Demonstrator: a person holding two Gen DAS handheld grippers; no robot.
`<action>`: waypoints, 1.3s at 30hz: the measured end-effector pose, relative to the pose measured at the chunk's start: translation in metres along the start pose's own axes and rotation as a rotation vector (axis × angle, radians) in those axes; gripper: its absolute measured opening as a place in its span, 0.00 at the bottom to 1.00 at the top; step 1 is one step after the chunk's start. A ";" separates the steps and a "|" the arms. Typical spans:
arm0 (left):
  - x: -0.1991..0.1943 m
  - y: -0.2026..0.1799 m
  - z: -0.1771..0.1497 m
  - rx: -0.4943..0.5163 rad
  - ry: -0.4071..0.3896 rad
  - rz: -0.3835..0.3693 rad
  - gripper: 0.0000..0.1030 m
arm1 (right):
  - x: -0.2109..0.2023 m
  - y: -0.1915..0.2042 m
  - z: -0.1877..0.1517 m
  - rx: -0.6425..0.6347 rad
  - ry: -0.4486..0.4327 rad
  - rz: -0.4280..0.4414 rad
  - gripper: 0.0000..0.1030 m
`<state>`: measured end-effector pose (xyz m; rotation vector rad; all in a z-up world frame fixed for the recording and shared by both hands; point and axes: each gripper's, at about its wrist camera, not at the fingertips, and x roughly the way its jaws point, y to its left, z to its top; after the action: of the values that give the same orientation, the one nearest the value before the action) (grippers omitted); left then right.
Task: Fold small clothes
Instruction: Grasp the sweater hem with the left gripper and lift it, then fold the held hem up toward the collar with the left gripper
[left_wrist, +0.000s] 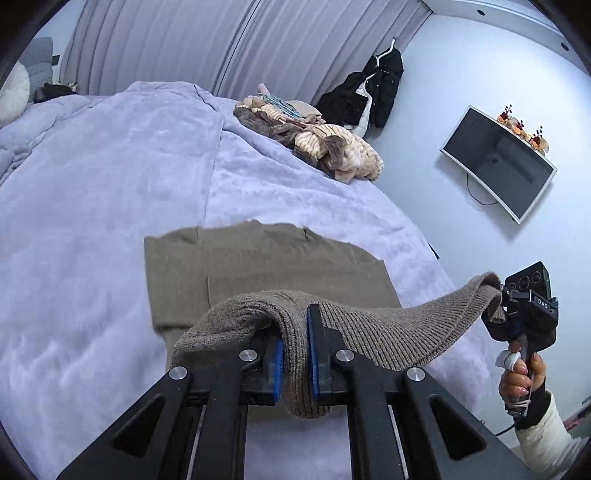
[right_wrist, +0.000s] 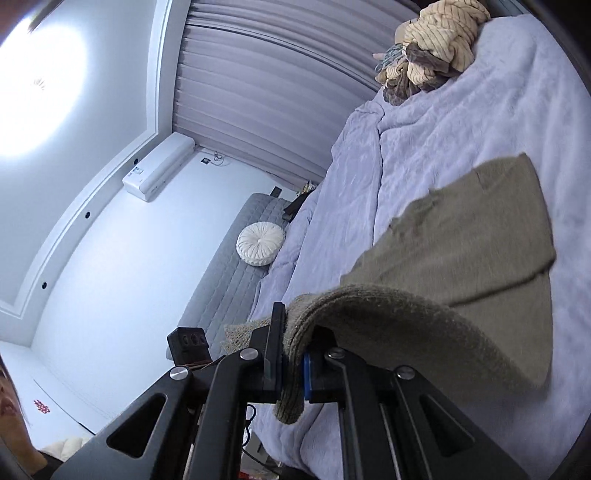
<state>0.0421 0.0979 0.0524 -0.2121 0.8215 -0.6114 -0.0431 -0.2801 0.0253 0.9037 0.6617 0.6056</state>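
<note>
Sweater (left_wrist: 258, 266), brown knit, lies on the lilac bedspread (left_wrist: 92, 184) with its near hem lifted. From the left wrist view, my left gripper (left_wrist: 295, 350) pinches a bunched fold of hem between blue pads, and the right gripper (left_wrist: 508, 302) at far right clamps the other corner. From the right wrist view, my right gripper (right_wrist: 293, 369) is pressed onto the same hem, the sweater (right_wrist: 461, 236) spread beyond. I judge I should keep both corners level and carry them evenly toward the far edge.
</note>
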 end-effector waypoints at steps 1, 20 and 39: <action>0.012 0.002 0.016 0.010 -0.006 0.008 0.12 | 0.006 -0.005 0.016 0.003 -0.009 -0.003 0.08; 0.199 0.104 0.055 -0.148 0.180 0.161 0.21 | 0.131 -0.213 0.110 0.349 0.040 -0.278 0.14; 0.171 0.100 0.060 -0.078 0.128 0.360 0.96 | 0.075 -0.183 0.113 0.213 -0.035 -0.514 0.72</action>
<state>0.2184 0.0752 -0.0541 -0.0929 0.9804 -0.2562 0.1244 -0.3717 -0.0988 0.8923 0.8988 0.0602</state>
